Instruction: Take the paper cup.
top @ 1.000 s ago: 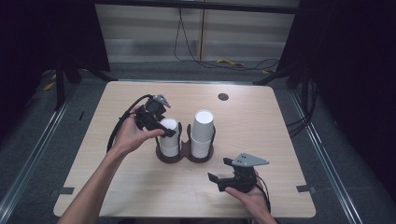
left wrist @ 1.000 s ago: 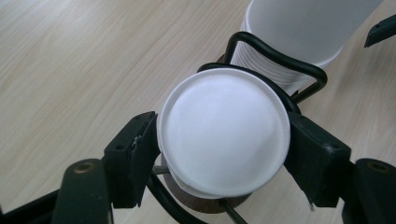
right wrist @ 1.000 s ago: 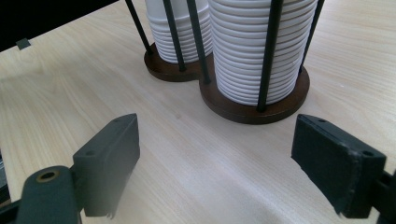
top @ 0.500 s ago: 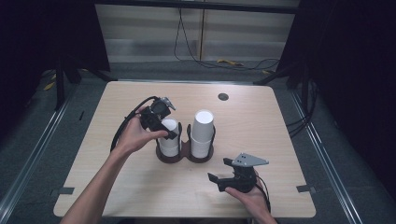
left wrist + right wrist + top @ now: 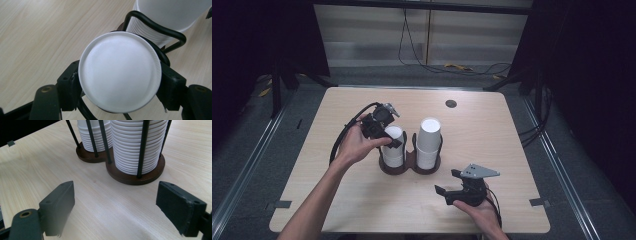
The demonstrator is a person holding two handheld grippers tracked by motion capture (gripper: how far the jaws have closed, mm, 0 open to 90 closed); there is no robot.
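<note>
My left fingers (image 5: 388,136), just closing, grasp the top cup (image 5: 120,75) of the left stack in the wire holder (image 5: 409,167) at mid-worktop (image 5: 512,130). At five o'clock, my right fingers (image 5: 451,183) rest released, pointing toward the holder.

cups (image 5: 120,75): white matt paper | table (image 5: 512,140): pale smooth wood

Left gripper (image 5: 393,141) covers the top of the left cup stack (image 5: 393,152); in the left gripper view the cup's walls hide under its own white base (image 5: 120,75). Right cup stack (image 5: 137,142) cut off at 12 o'clock in the right gripper view. Small dark disc (image 5: 451,103) on the table (image 5: 512,130): too small to identify.
</note>
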